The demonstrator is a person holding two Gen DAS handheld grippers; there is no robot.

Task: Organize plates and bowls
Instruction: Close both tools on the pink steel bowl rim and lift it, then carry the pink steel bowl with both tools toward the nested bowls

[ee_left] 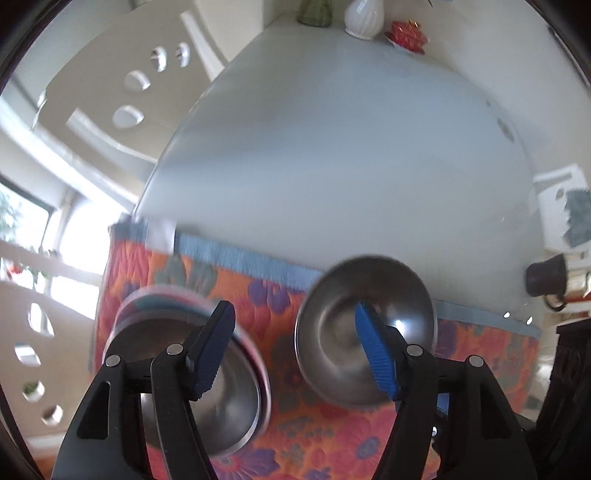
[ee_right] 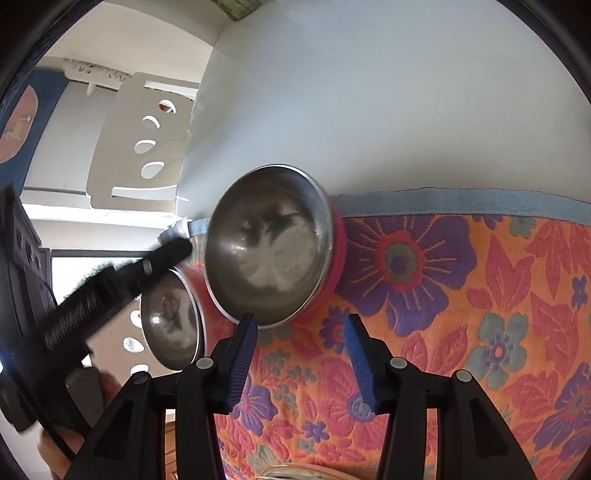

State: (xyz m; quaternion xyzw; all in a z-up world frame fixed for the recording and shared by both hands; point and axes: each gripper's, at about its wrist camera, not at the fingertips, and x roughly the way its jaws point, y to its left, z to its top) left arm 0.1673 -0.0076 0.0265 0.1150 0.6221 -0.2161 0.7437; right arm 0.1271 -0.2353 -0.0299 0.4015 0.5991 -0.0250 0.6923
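Two steel bowls stand on a floral orange placemat [ee_left: 280, 291]. In the left wrist view one bowl [ee_left: 221, 398], with a pink and teal rim around it, is at the lower left, and a plain one [ee_left: 332, 332] is at the right. My left gripper [ee_left: 295, 350] hangs open above them, with only the mat between its blue pads. In the right wrist view a steel bowl with a pink outside [ee_right: 273, 243] lies just beyond my open right gripper [ee_right: 301, 354], which holds nothing. A second bowl [ee_right: 170, 325] sits left of it, under the left gripper [ee_right: 173, 251].
The white table [ee_left: 332, 147] stretches beyond the mat. At its far end stand a white vase [ee_left: 364, 16], a green glass [ee_left: 314, 11] and a red item on a dish [ee_left: 406, 35]. A dark mug [ee_left: 546, 277] and a white box [ee_left: 561, 206] are at the right. White chairs [ee_right: 140, 147] line the left side.
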